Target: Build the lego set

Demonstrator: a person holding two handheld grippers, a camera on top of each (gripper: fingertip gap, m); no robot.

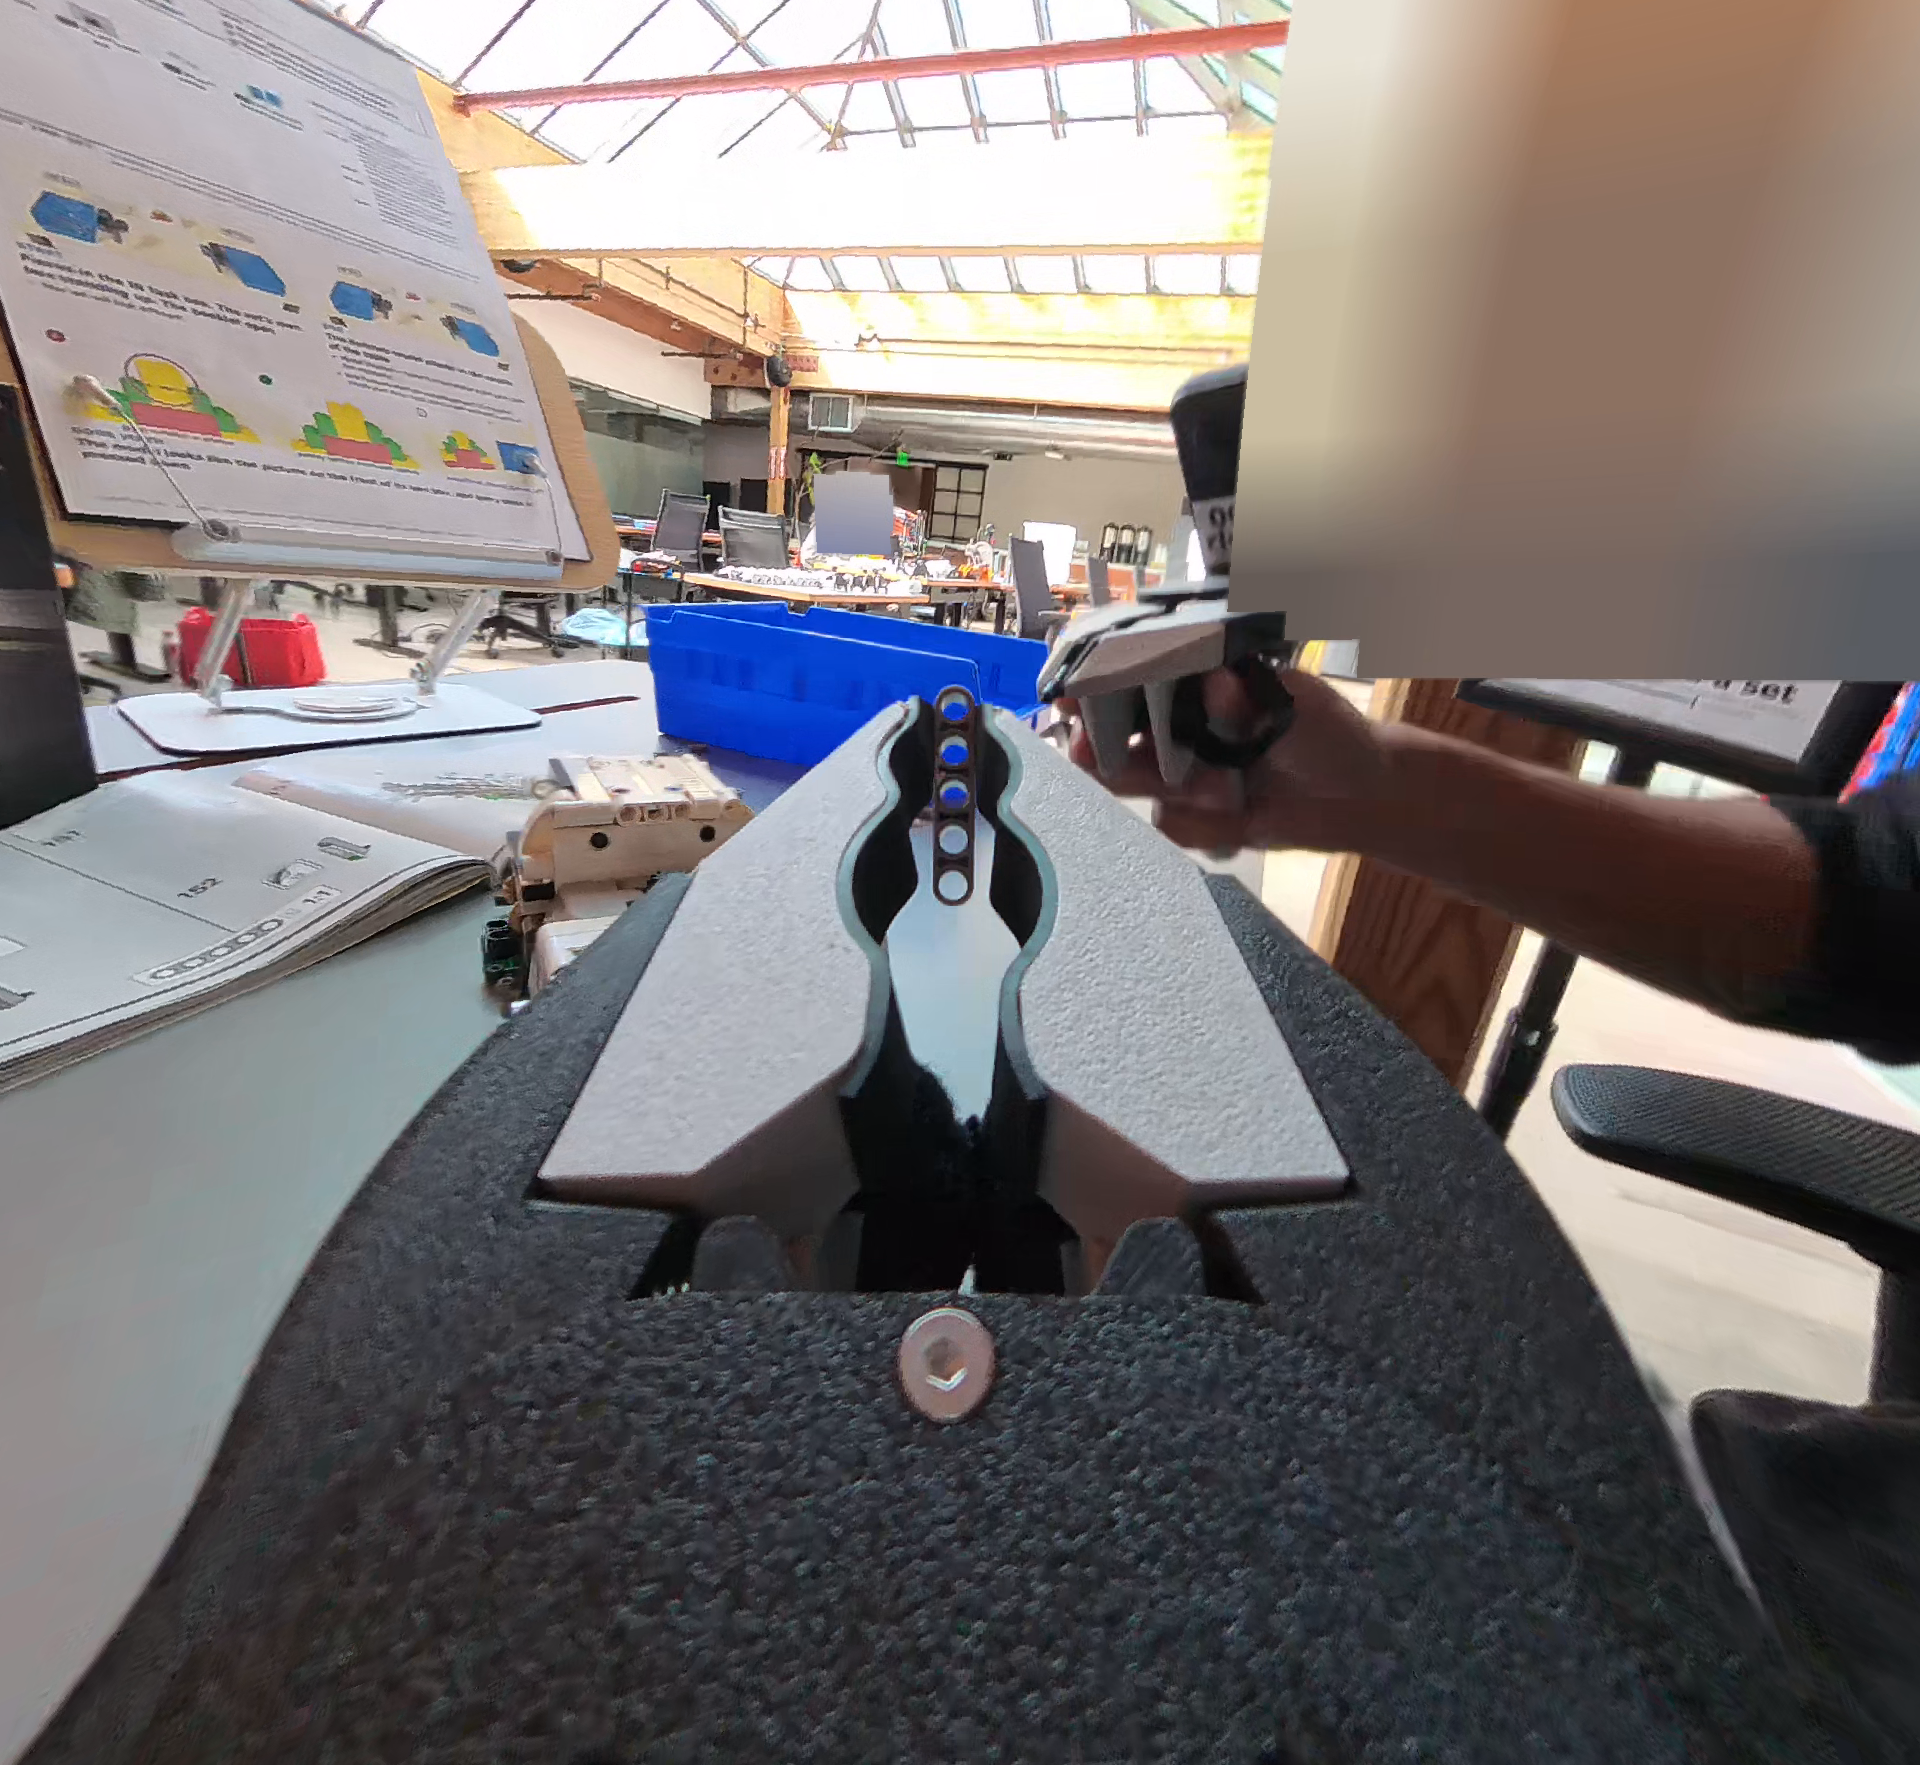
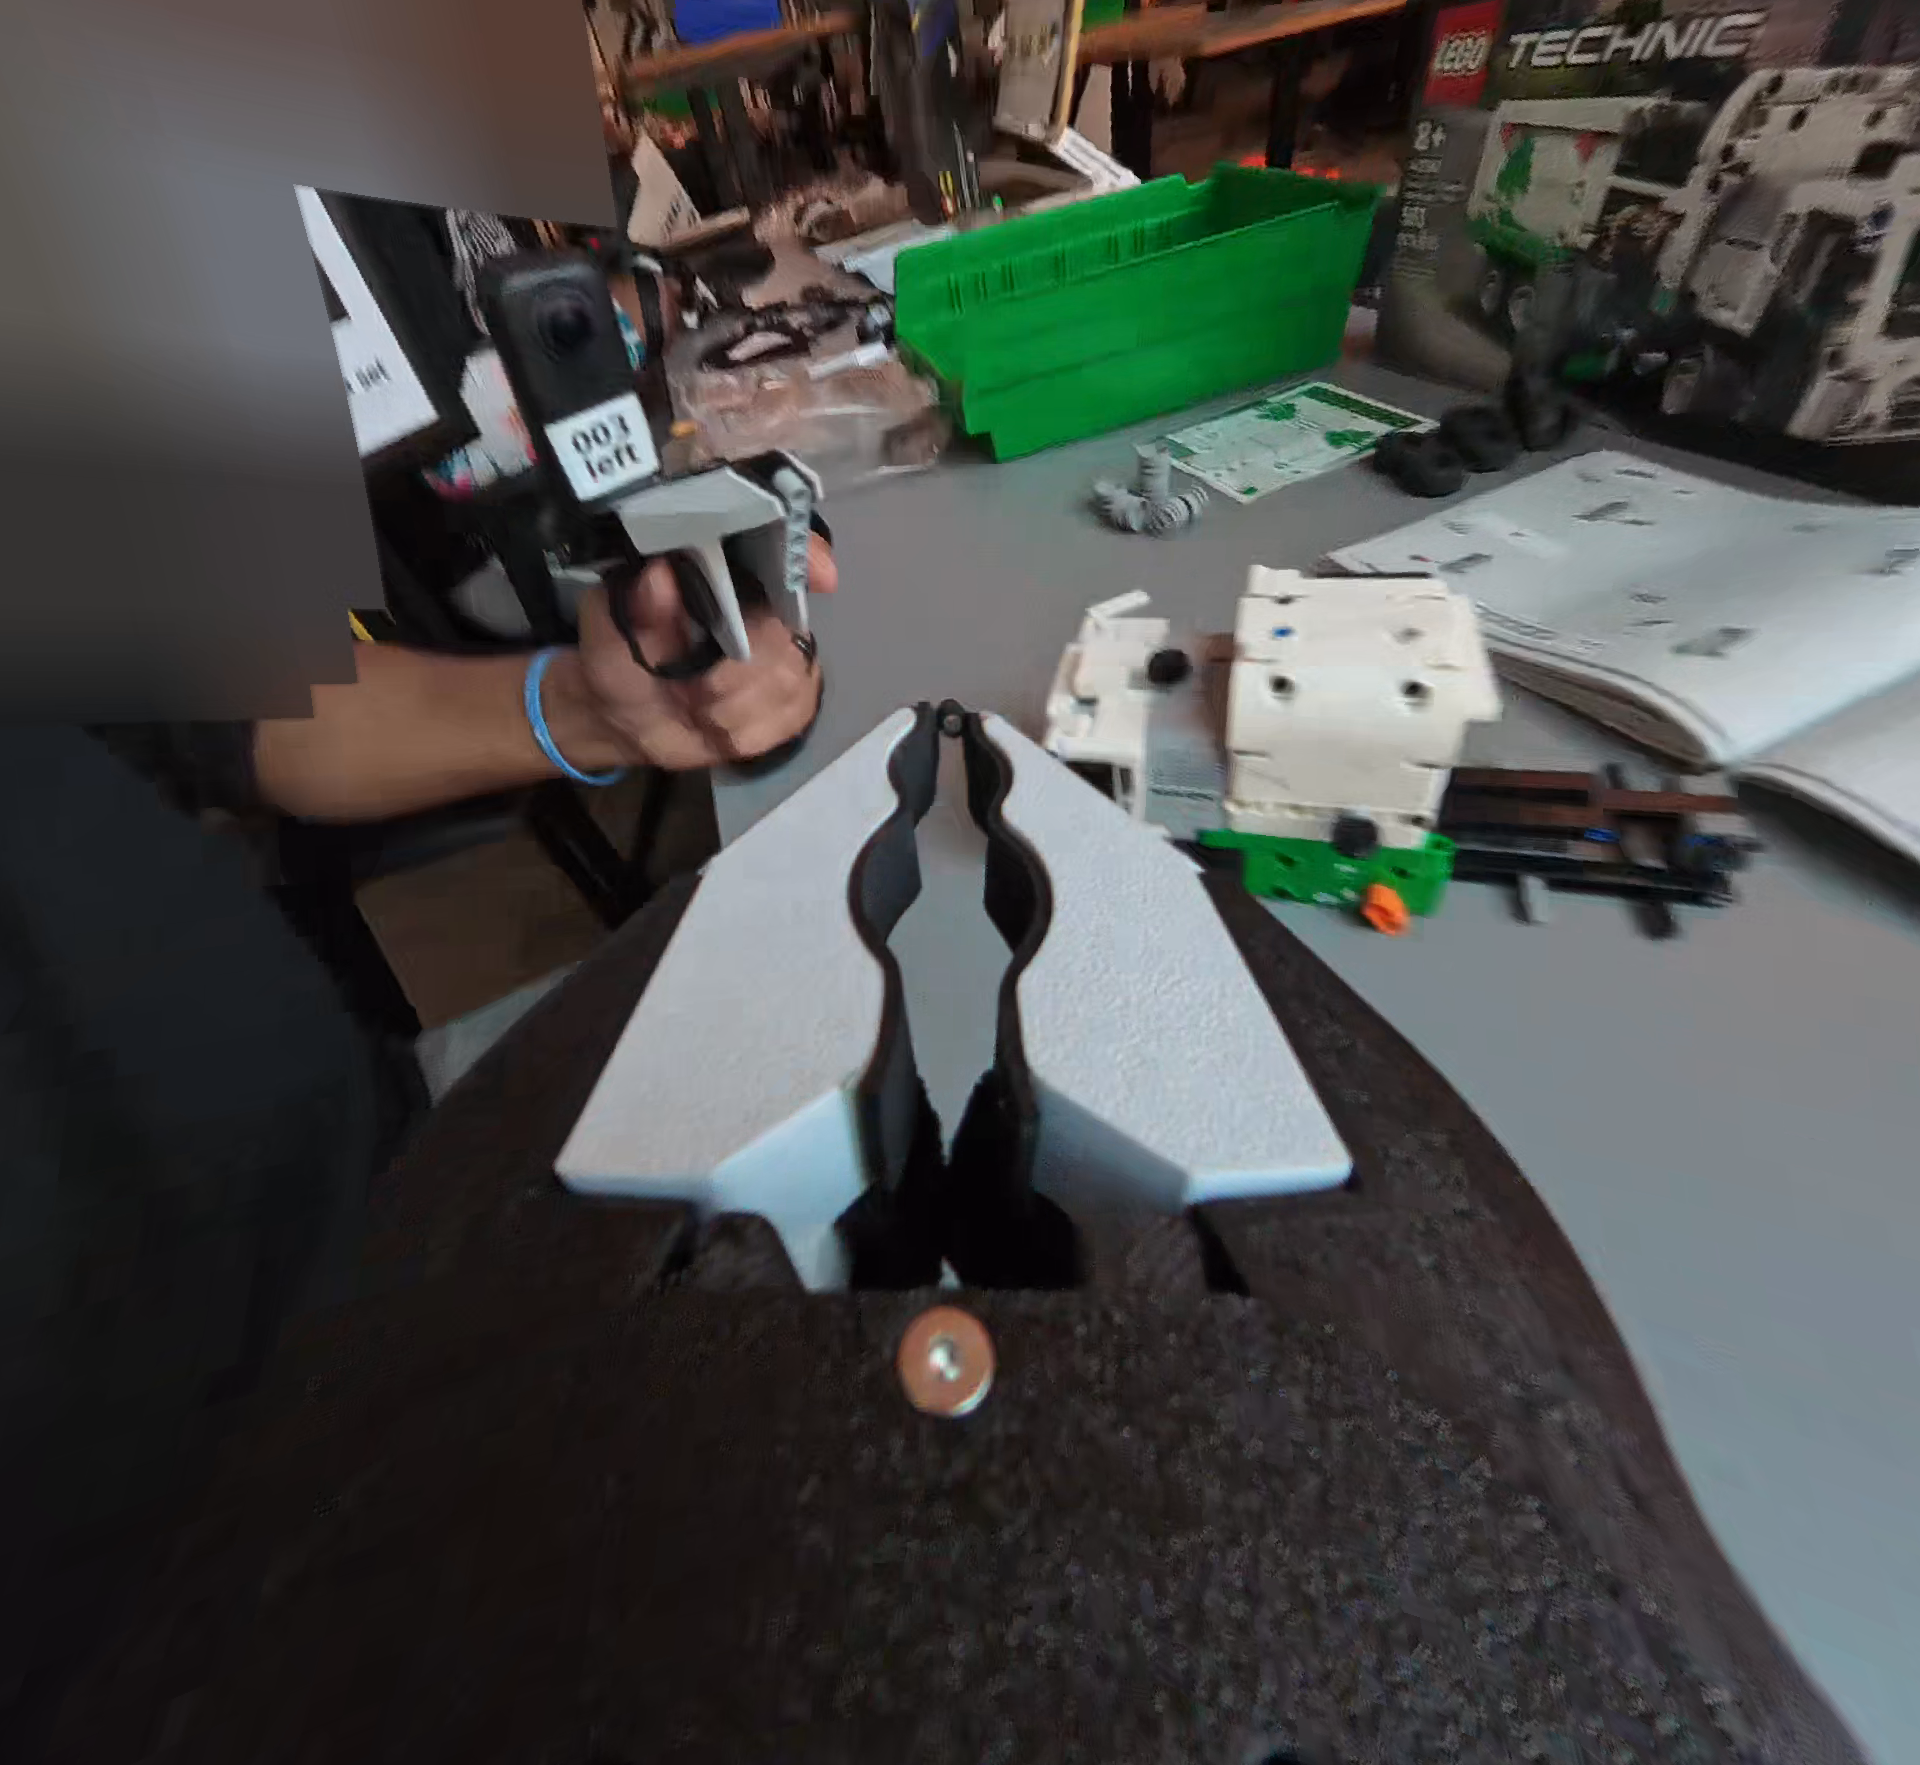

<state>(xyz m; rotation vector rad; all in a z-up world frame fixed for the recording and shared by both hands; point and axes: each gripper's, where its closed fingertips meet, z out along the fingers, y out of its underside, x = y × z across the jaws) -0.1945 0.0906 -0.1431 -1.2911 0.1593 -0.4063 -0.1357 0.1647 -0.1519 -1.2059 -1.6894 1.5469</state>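
Note:
My left gripper [image 1: 952, 713] is shut on a dark grey beam [image 1: 954, 842] with several holes, held upright between the fingertips above the table edge. It also shows in the right wrist view [image 2: 795, 531], gripped by a hand, with the beam [image 2: 798, 539] hanging down. My right gripper [image 2: 948, 718] is shut on a small black pin [image 2: 949, 714] at its tips; in the left wrist view it [image 1: 1055, 681] points toward the beam from the right, a short gap away. The partly built white and green truck [image 2: 1330, 728] stands on the grey table; its white body shows in the left wrist view [image 1: 623, 822].
A green bin [image 2: 1132, 302], the set's box [image 2: 1683, 209], black tyres [image 2: 1455, 453], small grey parts [image 2: 1148, 500] and a sticker sheet [image 2: 1288, 437] lie behind the truck. An open booklet [image 2: 1662, 593] is at the right. A blue bin [image 1: 831, 676], a sheet stand [image 1: 260, 261] and a chair [image 1: 1766, 1154] are nearby. The gap from one gripper's tips to the other's is roughly 11 cm.

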